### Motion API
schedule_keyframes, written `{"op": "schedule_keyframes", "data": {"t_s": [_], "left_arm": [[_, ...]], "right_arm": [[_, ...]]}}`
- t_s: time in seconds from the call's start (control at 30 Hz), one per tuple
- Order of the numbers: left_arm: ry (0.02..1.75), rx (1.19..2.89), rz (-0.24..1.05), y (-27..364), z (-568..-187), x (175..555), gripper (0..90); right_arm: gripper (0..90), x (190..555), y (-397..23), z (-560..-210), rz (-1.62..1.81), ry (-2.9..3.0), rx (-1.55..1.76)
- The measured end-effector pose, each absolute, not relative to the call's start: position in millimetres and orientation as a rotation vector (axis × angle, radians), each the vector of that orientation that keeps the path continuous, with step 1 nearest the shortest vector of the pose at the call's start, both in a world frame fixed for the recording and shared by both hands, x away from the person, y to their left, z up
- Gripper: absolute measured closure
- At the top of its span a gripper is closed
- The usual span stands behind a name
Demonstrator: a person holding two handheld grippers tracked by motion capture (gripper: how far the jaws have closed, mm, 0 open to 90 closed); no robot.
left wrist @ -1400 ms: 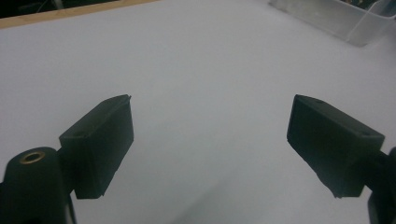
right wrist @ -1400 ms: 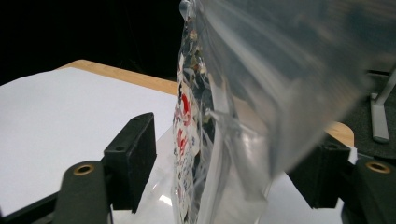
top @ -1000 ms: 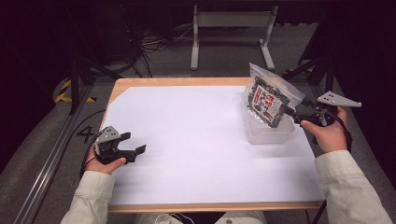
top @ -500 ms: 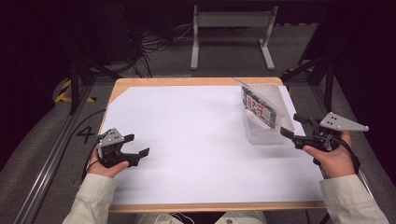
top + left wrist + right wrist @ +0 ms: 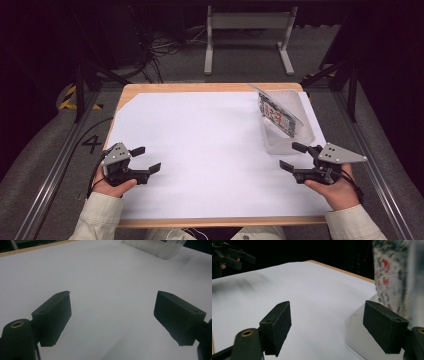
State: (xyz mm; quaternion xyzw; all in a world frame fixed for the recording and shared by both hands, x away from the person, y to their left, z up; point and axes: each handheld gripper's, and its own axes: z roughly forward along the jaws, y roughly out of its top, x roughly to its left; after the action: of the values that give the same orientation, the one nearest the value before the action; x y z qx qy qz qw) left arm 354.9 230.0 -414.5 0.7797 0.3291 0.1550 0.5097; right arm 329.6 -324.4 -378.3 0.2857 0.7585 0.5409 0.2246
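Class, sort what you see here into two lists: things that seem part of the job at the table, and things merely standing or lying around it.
Likely part of the job:
clear tub
printed packet leaning in it
left gripper, open
right gripper, open
white sheet

Just around:
metal stand
cables on the floor

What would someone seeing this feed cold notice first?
Probably the clear bag with a red and black printed card inside, leaning in a translucent tub at the table's far right, the one busy thing on a broad white sheet. Next, the two hand-held grippers low at either side: the left gripper and the right gripper, both with jaws spread and holding nothing, the right one just short of the tub.
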Motion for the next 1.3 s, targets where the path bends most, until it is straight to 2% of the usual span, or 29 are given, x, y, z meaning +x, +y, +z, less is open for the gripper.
{"op": "schedule_keyframes", "data": {"t_s": [0.7, 1.3], "left_arm": [[0.741, 1.903, 0.360, 225, -430, 349, 14.8], [0.803, 1.911, 0.377, 225, -440, 349, 15.0]], "right_arm": [[23.1, 344, -296, -436, 1.466, 2.179, 0.799], [20.0, 355, -289, -443, 1.361, 2.293, 0.862]]}}
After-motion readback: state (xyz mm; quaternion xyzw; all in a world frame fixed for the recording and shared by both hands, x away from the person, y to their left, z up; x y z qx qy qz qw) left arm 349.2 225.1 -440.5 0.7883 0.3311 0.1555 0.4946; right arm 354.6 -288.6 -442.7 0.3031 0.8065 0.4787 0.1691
